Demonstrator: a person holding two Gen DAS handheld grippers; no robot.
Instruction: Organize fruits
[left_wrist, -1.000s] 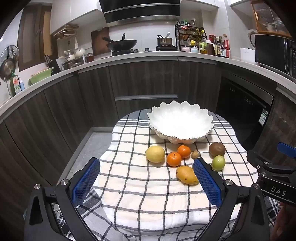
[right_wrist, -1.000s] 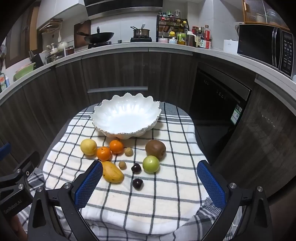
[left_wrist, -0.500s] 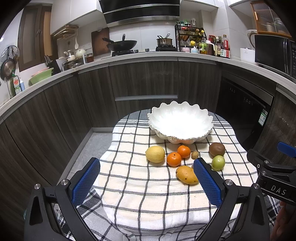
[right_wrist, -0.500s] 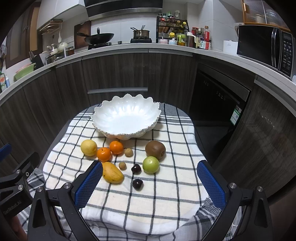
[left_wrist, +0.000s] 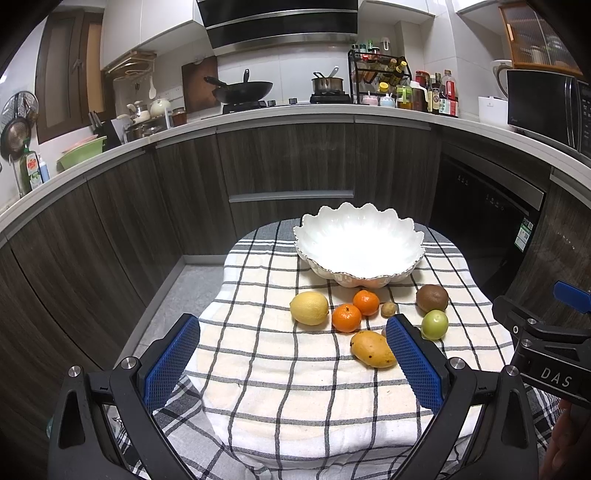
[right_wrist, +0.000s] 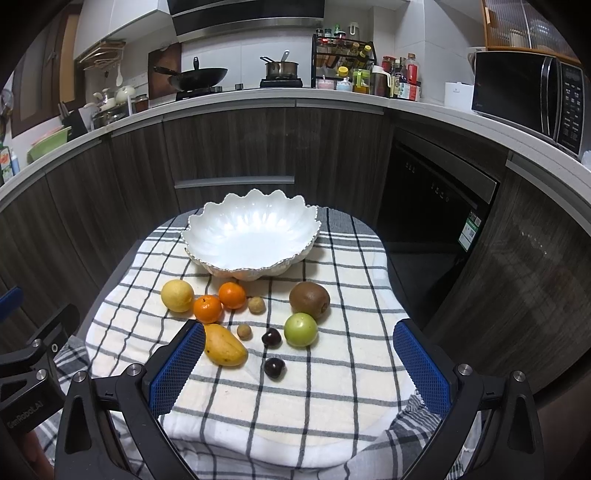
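Left gripper (left_wrist: 291, 360): spread wide, empty; right pad hides part of mango (left_wrist: 372, 349).
Right gripper (right_wrist: 299, 363): spread wide, empty.
Bowl (right_wrist: 207, 236): empty, far.
Cherries (right_wrist: 274, 367): 2, hidden in left view.

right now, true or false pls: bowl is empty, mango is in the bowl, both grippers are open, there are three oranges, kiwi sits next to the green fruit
1. The white bowl is empty: true.
2. The mango is in the bowl: false, it lies on the checked cloth.
3. The left gripper and right gripper are open: true, holding nothing.
4. Three oranges: false, two oranges.
5. The kiwi sits next to the green fruit: true.
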